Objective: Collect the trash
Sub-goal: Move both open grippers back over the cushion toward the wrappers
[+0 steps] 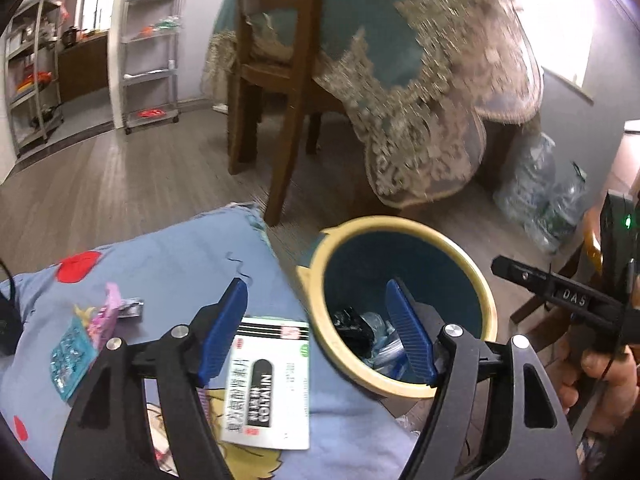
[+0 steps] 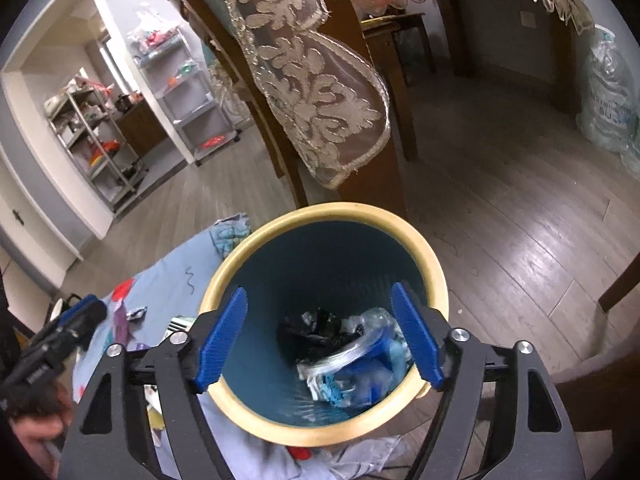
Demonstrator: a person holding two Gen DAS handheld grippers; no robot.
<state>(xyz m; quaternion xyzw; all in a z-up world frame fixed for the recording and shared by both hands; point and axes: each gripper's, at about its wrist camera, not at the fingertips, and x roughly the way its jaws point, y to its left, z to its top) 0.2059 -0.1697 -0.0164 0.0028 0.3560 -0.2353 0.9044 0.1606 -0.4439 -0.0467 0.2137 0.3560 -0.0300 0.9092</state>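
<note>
Trash bin [image 2: 434, 276], cream-rimmed, teal inside: standing on the floor beside a blue cloth [image 1: 192, 256], holding wrappers. Right gripper [image 2: 320, 336]: hovering over it, jaws spread wide, gripping nothing. Left gripper [image 1: 318, 332]: likewise gaping, straddling a white packet [image 1: 268, 384].
</note>
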